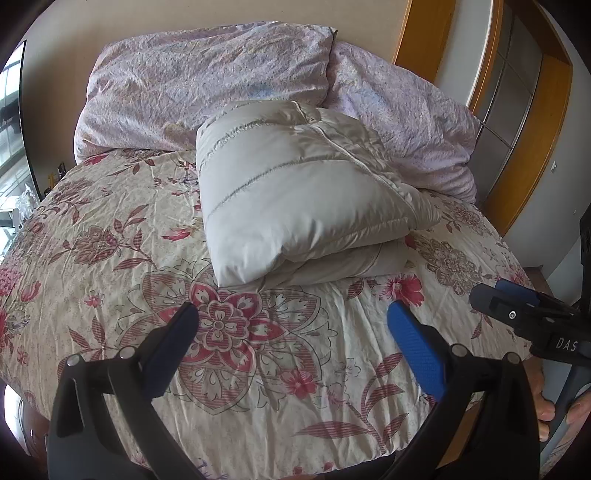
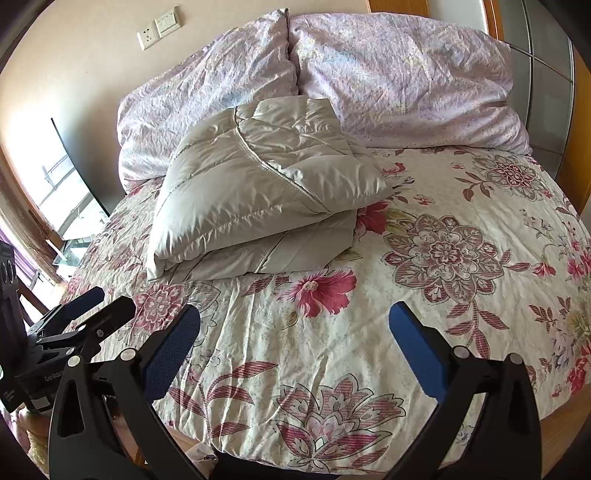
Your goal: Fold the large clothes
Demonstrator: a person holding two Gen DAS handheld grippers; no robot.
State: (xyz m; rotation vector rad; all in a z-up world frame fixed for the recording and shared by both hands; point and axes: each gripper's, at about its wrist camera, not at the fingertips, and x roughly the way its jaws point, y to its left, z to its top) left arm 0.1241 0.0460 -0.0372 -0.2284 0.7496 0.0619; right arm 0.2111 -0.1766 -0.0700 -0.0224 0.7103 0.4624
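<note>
**Folded jacket lies on the bed, both claws empty in front of it**

The left gripper (image 1: pixel 291 332) hovers over the floral bedspread (image 1: pixel 110 258) with its two fingers spread wide apart and nothing between them. The right gripper (image 2: pixel 293 332) is the same: fingers far apart, holding nothing, above the near part of the spread. In the left wrist view the right gripper shows at the right edge, with a person's hand (image 1: pixel 546 410) on its handle; in the right wrist view the left gripper shows at the lower left.

Ahead of both claws, well apart from the fingertips, lies one quilted cream puffer jacket (image 1: pixel 295 192), folded into a thick, puffy bundle of two visible layers. It rests on the bedspread, toward the head of the bed. Its long axis runs roughly from the near edge toward the pillows, slightly slanted; the rounded fold faces the claws and the far end touches the pillows. For the left gripper it sits nearly straight ahead; for the right gripper it is ahead and to the left.

Behind it stand two crumpled lilac pillows (image 2: pixel 388 77), side by side against the wall. One wall socket panel (image 2: pixel 159 27) shows above them.
</note>
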